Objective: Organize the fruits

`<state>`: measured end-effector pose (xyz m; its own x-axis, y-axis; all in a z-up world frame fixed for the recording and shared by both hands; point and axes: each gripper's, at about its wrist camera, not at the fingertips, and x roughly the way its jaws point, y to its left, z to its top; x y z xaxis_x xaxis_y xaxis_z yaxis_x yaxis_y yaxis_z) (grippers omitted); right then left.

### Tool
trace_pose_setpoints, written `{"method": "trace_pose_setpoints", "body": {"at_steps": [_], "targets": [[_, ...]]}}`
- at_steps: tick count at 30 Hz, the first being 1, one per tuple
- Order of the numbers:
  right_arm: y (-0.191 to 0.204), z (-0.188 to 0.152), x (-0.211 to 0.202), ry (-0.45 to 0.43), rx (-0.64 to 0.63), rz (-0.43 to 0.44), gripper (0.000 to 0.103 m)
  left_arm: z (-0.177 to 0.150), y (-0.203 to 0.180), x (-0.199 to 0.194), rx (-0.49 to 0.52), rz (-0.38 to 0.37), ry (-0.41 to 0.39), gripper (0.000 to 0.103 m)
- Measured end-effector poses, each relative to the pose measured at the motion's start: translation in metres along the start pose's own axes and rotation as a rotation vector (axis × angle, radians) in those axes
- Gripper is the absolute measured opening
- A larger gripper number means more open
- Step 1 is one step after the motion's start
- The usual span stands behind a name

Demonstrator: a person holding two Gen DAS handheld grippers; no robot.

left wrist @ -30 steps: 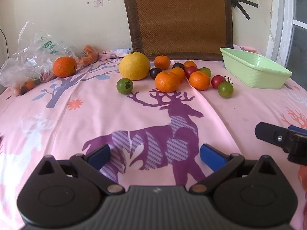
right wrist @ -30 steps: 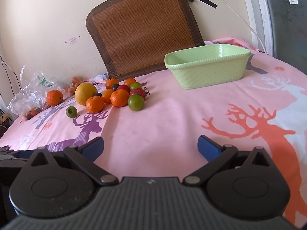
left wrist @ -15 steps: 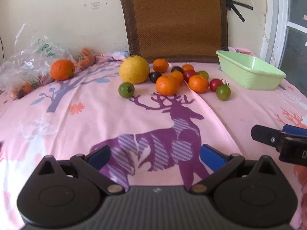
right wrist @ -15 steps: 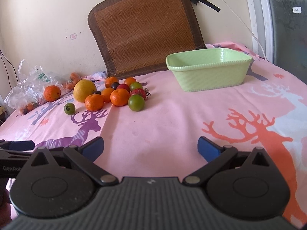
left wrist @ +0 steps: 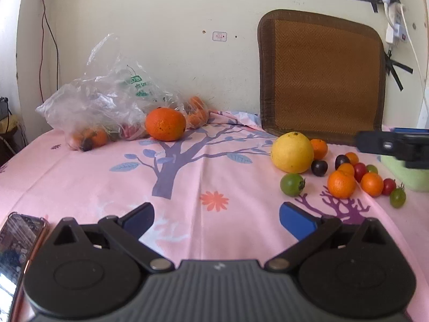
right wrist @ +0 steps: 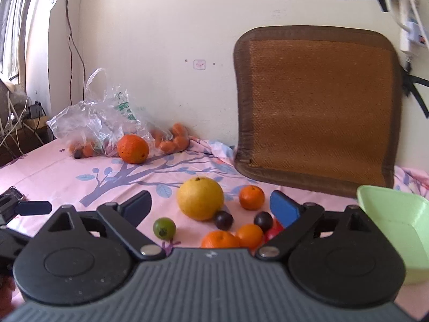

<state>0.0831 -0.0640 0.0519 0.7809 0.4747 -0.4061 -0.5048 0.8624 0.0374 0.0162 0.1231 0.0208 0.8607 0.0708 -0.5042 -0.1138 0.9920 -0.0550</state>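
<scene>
A cluster of fruit lies on the pink tablecloth: a big yellow citrus [left wrist: 292,152] [right wrist: 200,198], a green tomato [left wrist: 291,184] [right wrist: 164,228], mandarins [left wrist: 341,183] [right wrist: 251,197], dark plums [left wrist: 319,167] and red cherry tomatoes [left wrist: 360,171]. A large orange [left wrist: 165,124] [right wrist: 133,149] sits apart by the plastic bag. My left gripper [left wrist: 217,217] is open over bare cloth, well short of the fruit. My right gripper [right wrist: 210,208] hovers just before the cluster; its jaws are closing with nothing pressed between them. The light green basket [right wrist: 396,225] is at the right.
A clear plastic bag [left wrist: 102,107] with more fruit lies at the back left. A brown woven mat [left wrist: 321,75] leans on the wall behind the cluster. A phone [left wrist: 18,244] lies at the near left. A cable hangs down the wall on the left.
Both views have swung left: the bag and large orange now fill the left view. The right gripper has moved from the open cloth up to the fruit cluster, and the basket has slid to its right edge.
</scene>
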Motion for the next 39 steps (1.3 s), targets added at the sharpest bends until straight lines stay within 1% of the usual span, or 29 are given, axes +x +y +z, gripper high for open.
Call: {"method": "trace_pose_setpoints", "body": {"at_steps": [1, 4, 8, 10, 11, 13, 15, 17, 20, 23, 26, 29, 32, 35, 39], "targets": [[0.004, 0.003, 0.014, 0.021, -0.012, 0.012, 0.096, -0.002, 0.001, -0.003, -0.008, -0.006, -0.012, 0.103], [0.011, 0.007, 0.054, 0.089, -0.047, 0.012, 0.088, -0.003, 0.004, -0.008, -0.027, -0.032, -0.039, 0.103], [0.012, 0.007, 0.096, 0.187, -0.075, -0.008, 0.086, -0.003, 0.01, -0.01, -0.071, -0.057, -0.05, 0.103], [0.01, 0.004, 0.111, 0.243, -0.083, -0.029, 0.076, -0.003, 0.015, -0.008, -0.095, -0.07, -0.044, 0.103], [0.008, 0.002, 0.117, 0.268, -0.074, -0.011, 0.069, -0.003, 0.017, -0.008, -0.108, -0.077, -0.044, 0.103], [0.011, 0.0, 0.119, 0.272, -0.085, -0.016, 0.068, -0.003, 0.02, -0.009, -0.126, -0.085, -0.048, 0.103], [0.018, 0.001, 0.119, 0.27, -0.13, -0.03, 0.067, -0.003, 0.021, -0.009, -0.132, -0.088, -0.053, 0.103], [0.021, 0.003, 0.114, 0.244, -0.137, -0.019, 0.067, -0.003, 0.019, -0.01, -0.127, -0.085, -0.057, 0.103], [0.026, 0.012, 0.094, 0.155, -0.148, -0.022, 0.066, -0.004, 0.017, -0.012, -0.119, -0.082, -0.066, 0.103], [0.024, 0.018, 0.061, 0.099, -0.108, 0.007, 0.066, -0.004, 0.018, -0.012, -0.12, -0.084, -0.065, 0.103], [0.02, 0.012, 0.021, 0.071, -0.105, 0.04, 0.067, -0.004, 0.02, -0.011, -0.126, -0.092, -0.064, 0.103], [0.012, -0.005, -0.016, 0.091, -0.094, 0.074, 0.067, -0.004, 0.019, -0.011, -0.12, -0.093, -0.062, 0.103], [0.008, -0.03, -0.04, 0.148, -0.084, 0.084, 0.067, -0.004, 0.016, -0.012, -0.1, -0.093, -0.064, 0.103], [0.002, -0.052, -0.053, 0.197, -0.051, 0.074, 0.067, -0.004, 0.01, -0.012, -0.067, -0.086, -0.059, 0.103], [-0.007, -0.071, -0.062, 0.22, 0.001, 0.043, 0.067, -0.005, 0.0, -0.013, -0.017, -0.073, -0.06, 0.103]]}}
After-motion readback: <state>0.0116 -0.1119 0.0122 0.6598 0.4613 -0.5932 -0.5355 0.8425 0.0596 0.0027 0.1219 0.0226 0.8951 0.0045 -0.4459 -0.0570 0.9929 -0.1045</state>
